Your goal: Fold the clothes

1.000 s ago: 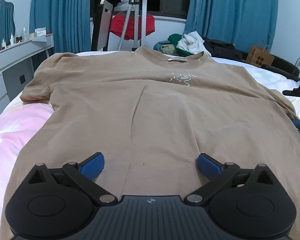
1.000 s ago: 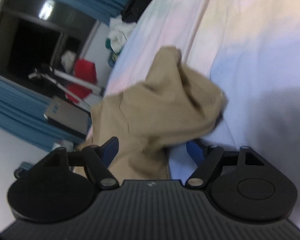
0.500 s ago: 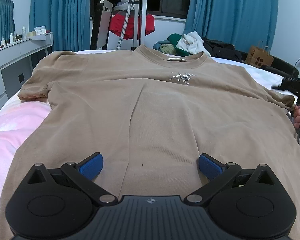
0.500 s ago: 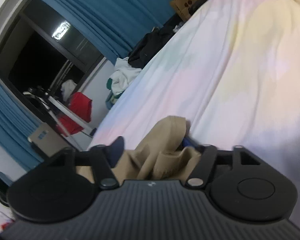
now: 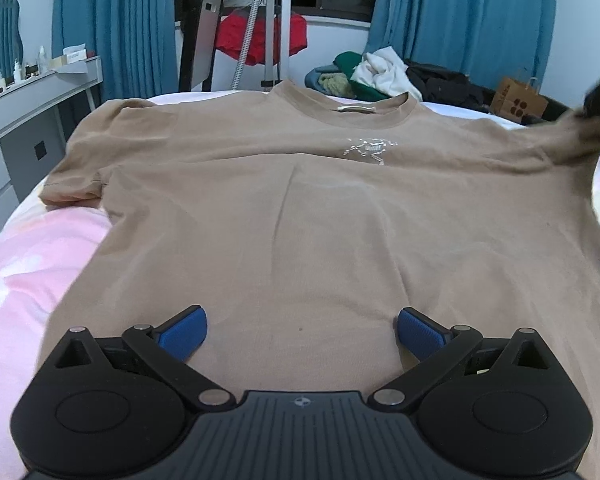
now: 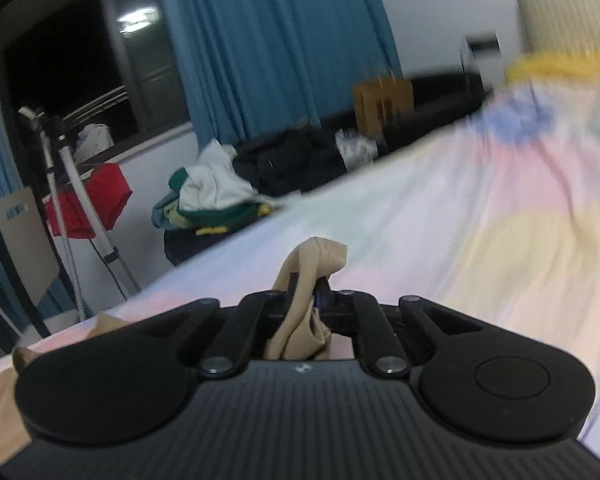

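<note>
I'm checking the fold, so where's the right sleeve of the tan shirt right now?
The sleeve is pinched in the shut right gripper, lifted off the bed; in the left wrist view it rises at the far right edge, beyond the collar.

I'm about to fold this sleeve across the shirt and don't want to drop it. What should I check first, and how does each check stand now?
1. Right claw shut on the sleeve: ok, cloth bunched between the fingers.
2. Sleeve lifted off the bed: ok, raised in the left wrist view.
3. Left claw open, holding nothing: ok.
4. T-shirt body flat: ok, only light creases.
5. Other sleeve spread out: ok, lying on the bed.
6. Hem near the left claw lying straight: cannot tell, the claw hides it.
</note>
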The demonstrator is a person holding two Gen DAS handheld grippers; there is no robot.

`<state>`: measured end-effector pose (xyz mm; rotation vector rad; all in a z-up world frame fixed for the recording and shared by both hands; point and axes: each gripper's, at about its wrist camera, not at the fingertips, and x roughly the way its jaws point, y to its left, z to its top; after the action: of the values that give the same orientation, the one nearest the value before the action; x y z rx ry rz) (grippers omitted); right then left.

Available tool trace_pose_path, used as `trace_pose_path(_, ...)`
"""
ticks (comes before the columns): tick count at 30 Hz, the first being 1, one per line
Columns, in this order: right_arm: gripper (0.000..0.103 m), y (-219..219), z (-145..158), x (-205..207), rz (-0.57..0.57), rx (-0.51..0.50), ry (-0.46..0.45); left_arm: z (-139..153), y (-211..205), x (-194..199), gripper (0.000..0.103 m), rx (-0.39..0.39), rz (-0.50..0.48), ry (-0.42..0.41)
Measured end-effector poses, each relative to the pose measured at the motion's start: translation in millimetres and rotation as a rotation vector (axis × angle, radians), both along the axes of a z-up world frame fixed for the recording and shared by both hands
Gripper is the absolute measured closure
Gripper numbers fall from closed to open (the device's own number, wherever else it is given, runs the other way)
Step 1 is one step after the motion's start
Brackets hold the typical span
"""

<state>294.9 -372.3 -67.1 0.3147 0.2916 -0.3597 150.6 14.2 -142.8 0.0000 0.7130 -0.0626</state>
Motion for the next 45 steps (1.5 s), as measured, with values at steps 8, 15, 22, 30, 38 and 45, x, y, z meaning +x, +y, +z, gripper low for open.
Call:
trace_pose_path(8,0.094,143,43,-1,0.162,-0.284,-0.043,28,39,-11,0.001,-0.112,0.095,-0.044)
trace_pose_path(15,0.092,267,-20,16,0.388,-0.353,0.067,28,81,-9,0.001,-0.186,0.212,-0.021)
trace_pose_path(22,0.061,278,-55,31,0.545,-0.212,0.235,25,79,-7,0.001,-0.158,0.2,-0.023)
trace_pose_path(30,0.045,214,12,-78,0.637,-0.07,0.164,36,58,-23,0.001,-0.121,0.144,-0.059)
trace_pose_path(38,0.045,139,46,-223,0.589,0.021,0.15,55,39,-58,0.001,-0.092,0.078,-0.098)
trace_pose_path(45,0.044,74,40,-294,0.425,0.158,0.102,73,14,-98,0.003,-0.116,0.009,-0.119)
